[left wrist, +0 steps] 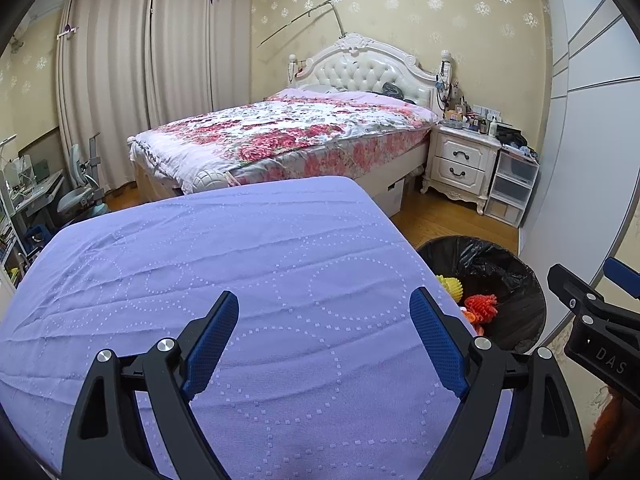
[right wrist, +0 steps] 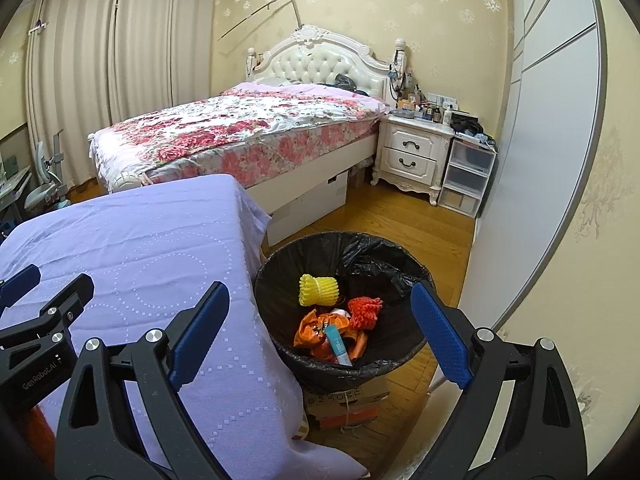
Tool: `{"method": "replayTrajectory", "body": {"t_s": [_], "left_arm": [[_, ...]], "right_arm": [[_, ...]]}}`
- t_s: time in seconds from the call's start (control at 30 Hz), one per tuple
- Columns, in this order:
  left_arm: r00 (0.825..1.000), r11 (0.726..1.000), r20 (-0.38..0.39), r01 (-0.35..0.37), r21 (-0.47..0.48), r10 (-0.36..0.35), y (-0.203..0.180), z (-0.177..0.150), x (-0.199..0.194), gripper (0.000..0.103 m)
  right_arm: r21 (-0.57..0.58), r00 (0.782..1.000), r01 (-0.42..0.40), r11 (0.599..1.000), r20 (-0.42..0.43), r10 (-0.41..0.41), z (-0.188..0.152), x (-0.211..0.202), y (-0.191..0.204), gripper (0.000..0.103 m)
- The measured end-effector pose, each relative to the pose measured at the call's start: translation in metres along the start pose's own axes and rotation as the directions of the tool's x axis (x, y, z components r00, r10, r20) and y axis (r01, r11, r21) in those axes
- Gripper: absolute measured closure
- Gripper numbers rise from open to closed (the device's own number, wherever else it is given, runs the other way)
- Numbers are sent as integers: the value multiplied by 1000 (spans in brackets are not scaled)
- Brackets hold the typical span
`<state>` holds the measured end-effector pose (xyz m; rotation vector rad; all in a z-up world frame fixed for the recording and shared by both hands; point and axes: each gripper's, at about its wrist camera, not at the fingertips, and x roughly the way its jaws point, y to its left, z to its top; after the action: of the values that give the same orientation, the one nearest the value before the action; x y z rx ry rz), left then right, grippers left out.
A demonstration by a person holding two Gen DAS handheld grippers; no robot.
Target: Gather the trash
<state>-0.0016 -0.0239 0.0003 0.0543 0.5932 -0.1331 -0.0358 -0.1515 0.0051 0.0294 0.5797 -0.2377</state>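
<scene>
A black-lined trash bin [right wrist: 280, 264] stands on the floor right of the purple-clothed table [right wrist: 132, 248]. Inside lie a yellow foam net [right wrist: 319, 289], a red foam net [right wrist: 364, 310], an orange wrapper [right wrist: 310, 330] and a teal tube [right wrist: 338, 346]. My right gripper [right wrist: 320, 332] is open and empty above the bin. My left gripper [left wrist: 324, 336] is open and empty over the bare tablecloth [left wrist: 240, 264]. The bin [left wrist: 516, 280] also shows at the right of the left wrist view, with the right gripper's body [left wrist: 592, 328] beside it.
A bed with a floral cover [right wrist: 240, 132] stands behind the table. A white nightstand [right wrist: 412, 156] and plastic drawers [right wrist: 464, 176] stand by the wardrobe [right wrist: 540, 160]. Cardboard boxes [right wrist: 348, 404] sit under the bin. A desk and chair [left wrist: 76, 188] are far left.
</scene>
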Motion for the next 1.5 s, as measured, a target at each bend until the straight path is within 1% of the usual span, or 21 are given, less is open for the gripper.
{"method": "replayTrajectory", "body": {"t_s": [1.5], "left_arm": [[1000, 1000, -7, 0, -1, 0, -1, -5, -1, 18]], "right_arm": [[0, 1000, 1, 1000, 0, -1, 1, 0, 1, 13]]}}
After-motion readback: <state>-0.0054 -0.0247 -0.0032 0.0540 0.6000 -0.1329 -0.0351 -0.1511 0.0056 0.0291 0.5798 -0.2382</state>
